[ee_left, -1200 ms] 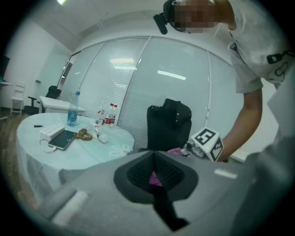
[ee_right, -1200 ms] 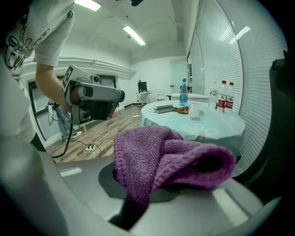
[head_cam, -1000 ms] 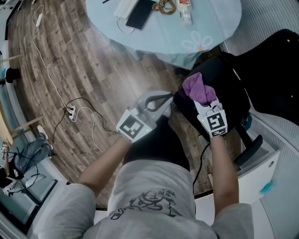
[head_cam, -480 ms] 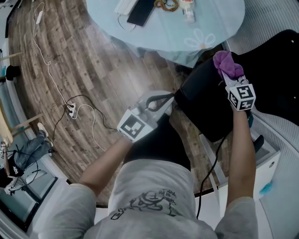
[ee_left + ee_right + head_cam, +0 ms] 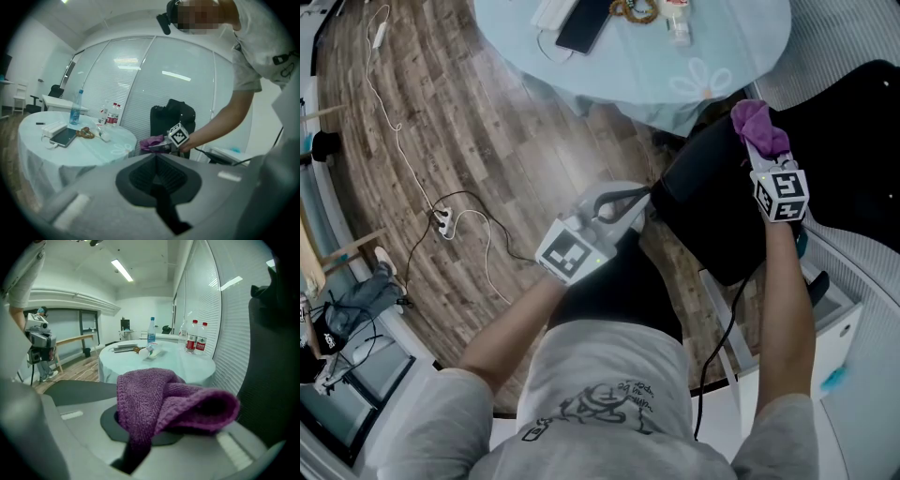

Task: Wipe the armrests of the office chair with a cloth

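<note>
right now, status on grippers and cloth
Right gripper shut on cloth, at far edge of chair. Left gripper shut, empty, by chair's near edge. Nothing blocking.

No words or numbers can be read. The script print on the shirt (image 5: 605, 405) is too small, the red labels on the bottles (image 5: 195, 341) are blurred, and the marker cubes (image 5: 781, 195) bear only square patterns.

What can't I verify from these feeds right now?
- Whether the purple cloth touches the office chair: in the head view the cloth covers the contact spot, and in the right gripper view it fills the foreground.
- What looks like an armrest: in the head view it is mostly behind the right forearm.
- Print on the bottles: too small in the right gripper view.
</note>
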`<state>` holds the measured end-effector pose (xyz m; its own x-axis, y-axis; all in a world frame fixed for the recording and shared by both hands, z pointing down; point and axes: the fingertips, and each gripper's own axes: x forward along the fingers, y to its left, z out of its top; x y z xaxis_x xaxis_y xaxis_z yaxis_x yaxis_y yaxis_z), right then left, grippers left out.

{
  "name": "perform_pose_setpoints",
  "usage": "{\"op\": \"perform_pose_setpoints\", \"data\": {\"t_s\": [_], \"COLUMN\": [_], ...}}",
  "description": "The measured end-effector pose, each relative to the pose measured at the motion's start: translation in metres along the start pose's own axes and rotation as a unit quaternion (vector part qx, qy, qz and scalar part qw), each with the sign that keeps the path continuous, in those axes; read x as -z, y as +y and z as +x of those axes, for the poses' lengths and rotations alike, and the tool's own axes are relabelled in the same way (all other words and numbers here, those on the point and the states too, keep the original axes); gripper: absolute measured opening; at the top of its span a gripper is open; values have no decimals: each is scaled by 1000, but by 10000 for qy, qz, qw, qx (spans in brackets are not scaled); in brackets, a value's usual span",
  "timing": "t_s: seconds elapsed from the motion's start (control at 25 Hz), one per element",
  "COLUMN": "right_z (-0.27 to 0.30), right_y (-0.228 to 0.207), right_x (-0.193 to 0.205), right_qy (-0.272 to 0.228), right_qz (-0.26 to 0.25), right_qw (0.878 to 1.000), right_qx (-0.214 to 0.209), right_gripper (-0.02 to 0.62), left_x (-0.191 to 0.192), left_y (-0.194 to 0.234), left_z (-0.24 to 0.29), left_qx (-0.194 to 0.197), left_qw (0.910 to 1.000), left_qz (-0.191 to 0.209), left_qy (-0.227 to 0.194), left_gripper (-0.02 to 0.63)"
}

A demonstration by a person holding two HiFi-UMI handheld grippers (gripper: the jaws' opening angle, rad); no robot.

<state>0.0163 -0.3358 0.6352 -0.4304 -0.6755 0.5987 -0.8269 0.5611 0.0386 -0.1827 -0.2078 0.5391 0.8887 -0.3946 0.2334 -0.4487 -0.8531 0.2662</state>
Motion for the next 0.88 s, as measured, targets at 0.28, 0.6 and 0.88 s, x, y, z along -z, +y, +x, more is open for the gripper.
{"op": "perform_pose_setpoints", "data": {"t_s": [0.28, 0.6, 0.88], "right_z": [-10, -29, -40], "right_y": [68, 160, 208], "right_x": [-5, 0, 0], "right_qy": [-135, -207, -266], "right_qz": [-362, -404, -692], "right_qw": [9984, 9945, 9887], "right_qx": [-423, -945, -1304], "right_gripper": [34, 35, 34], "left_x": [-3, -6, -7], "left_y": [-2, -1, -1], "left_z": [2, 6, 10], "left_qx": [17, -11, 7], "left_qw": [10000, 9999, 9999], "left_qz": [-1, -72, -56], "left_qy": [-65, -108, -127], "left_gripper": [0, 0, 0]}}
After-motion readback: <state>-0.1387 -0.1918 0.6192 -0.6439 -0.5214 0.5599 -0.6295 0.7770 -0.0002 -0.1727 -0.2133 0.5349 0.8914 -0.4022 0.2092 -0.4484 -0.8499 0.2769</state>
